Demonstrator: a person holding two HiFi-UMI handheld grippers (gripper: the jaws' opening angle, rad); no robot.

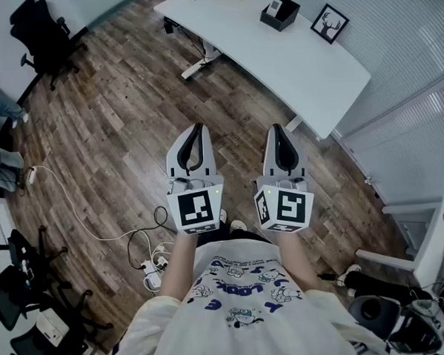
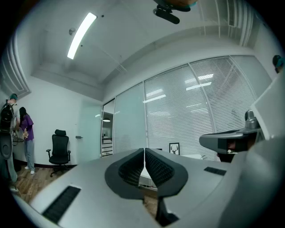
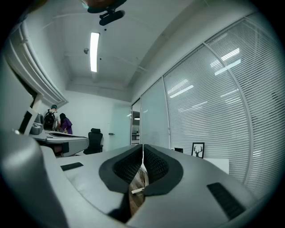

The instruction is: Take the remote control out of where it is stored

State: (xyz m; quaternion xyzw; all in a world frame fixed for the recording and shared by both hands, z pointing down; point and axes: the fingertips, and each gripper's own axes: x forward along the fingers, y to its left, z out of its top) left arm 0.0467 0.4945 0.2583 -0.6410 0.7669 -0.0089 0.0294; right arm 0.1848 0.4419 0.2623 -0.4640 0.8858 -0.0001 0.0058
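Wooden floor (image 1: 115,127) is stretching between you and the white desk (image 1: 275,59). You are holding the left gripper (image 1: 198,127) and right gripper (image 1: 277,127) level, both clenched empty. At the desk's far edge, a black box (image 1: 288,18) is holding a pale item (image 1: 275,7), likely the remote. It is lying ahead-right, nearer your right gripper.

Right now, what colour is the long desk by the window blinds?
The desk is white, clearest in the head view.
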